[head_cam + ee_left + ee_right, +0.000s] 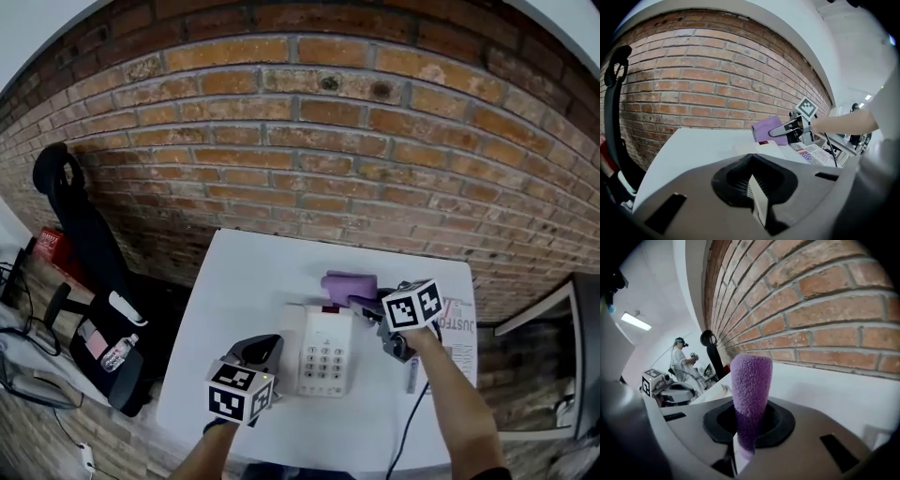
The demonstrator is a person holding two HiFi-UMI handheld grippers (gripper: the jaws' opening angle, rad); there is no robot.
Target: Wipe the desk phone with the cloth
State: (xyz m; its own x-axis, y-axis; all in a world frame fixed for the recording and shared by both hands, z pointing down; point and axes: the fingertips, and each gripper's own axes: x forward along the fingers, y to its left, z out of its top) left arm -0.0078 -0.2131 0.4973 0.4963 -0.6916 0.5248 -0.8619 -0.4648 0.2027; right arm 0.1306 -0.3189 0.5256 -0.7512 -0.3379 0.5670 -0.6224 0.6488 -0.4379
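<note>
The white desk phone (323, 352) lies on the white table (244, 281), keypad up. Just beyond its far end hangs the purple cloth (343, 283), pinched in my right gripper (362, 302), which reaches in from the right. In the right gripper view the cloth (751, 376) stands up as a folded roll between the shut jaws. My left gripper (270, 347) sits at the phone's left side, jaws closed with nothing between them. From the left gripper view, the phone (761, 146), the cloth (766, 128) and the right gripper (786, 130) lie ahead.
A brick wall (309, 141) backs the table. A printed paper (457, 324) and a pen (412, 373) lie at the table's right side. A black bag and stand (89, 253) sit on the floor at the left. A person (682, 358) stands far off.
</note>
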